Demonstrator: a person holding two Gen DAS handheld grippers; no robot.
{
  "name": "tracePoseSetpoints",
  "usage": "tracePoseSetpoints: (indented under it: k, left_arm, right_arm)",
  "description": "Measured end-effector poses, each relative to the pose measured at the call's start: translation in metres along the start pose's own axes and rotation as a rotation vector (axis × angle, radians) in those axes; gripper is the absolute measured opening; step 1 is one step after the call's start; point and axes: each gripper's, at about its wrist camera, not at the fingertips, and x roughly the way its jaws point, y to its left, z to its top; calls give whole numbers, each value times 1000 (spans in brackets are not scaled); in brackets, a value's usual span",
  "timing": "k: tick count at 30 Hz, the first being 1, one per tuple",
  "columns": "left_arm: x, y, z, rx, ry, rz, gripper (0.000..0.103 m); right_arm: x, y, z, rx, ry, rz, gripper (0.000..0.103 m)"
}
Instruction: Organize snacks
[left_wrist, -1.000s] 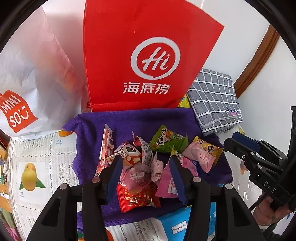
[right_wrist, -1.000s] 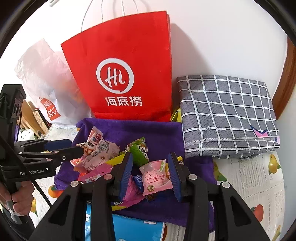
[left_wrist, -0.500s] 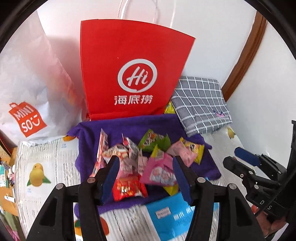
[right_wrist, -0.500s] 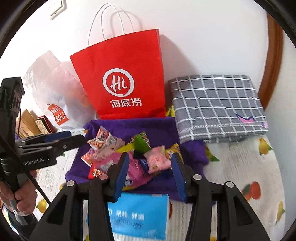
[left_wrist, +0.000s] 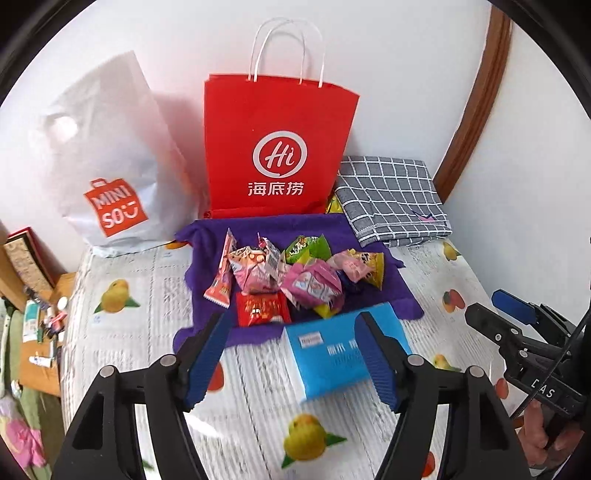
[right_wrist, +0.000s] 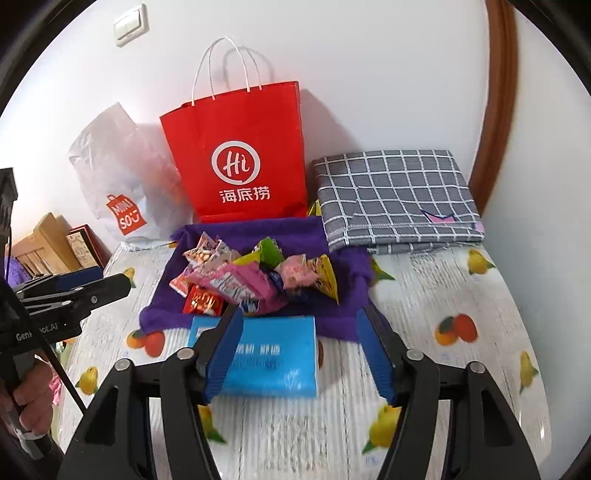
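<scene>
A heap of small snack packets (left_wrist: 295, 277) (right_wrist: 258, 280) in pink, green, yellow and red lies on a purple cloth (left_wrist: 399, 291) (right_wrist: 347, 314). In front of the cloth is a light blue pack (left_wrist: 343, 354) (right_wrist: 273, 362). My left gripper (left_wrist: 291, 354) hovers above the table, near the blue pack, jaws opening, nothing between the pads. My right gripper (right_wrist: 299, 350) is likewise raised and opening, holding nothing. Each gripper also shows in the other's view, the right gripper (left_wrist: 517, 325) at the right edge and the left gripper (right_wrist: 74, 291) at the left edge.
A red paper bag (left_wrist: 277, 147) (right_wrist: 240, 155) stands against the wall behind the cloth, a white plastic Miniso bag (left_wrist: 107, 166) (right_wrist: 122, 177) to its left. A folded grey checked cloth (left_wrist: 391, 195) (right_wrist: 395, 195) lies at the right. The table has a fruit-print cover (left_wrist: 147, 332).
Both grippers have pulled back and up from the snack heap and their jaws have spread wider. The blue pack and more of the table have come into view.
</scene>
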Motion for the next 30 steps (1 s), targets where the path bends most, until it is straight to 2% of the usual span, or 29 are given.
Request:
tracePoseSetpoints:
  k: [4,8,12,20,30]
  left_arm:
    - [-26,-6,-16,-5,-25,11,77]
    - [-53,-11,-34,-12,-58,15,85]
    - [-78,-18,-55,-12,-94,27,95]
    - [-107,-30,-95,-17,-130,41,96]
    - [-129,-51,-130,-5,-135,45,96]
  right_arm:
    - [-25,0,-16,13,-5,-13,67]
    - [-53,2,-36,12,-31,-47,85]
    - [-78,2,-56,23,-50,-76,92]
    - [-117,2,-91,14,-83,-133,101]
    - [-154,-7,-127,51,-120,-145,102]
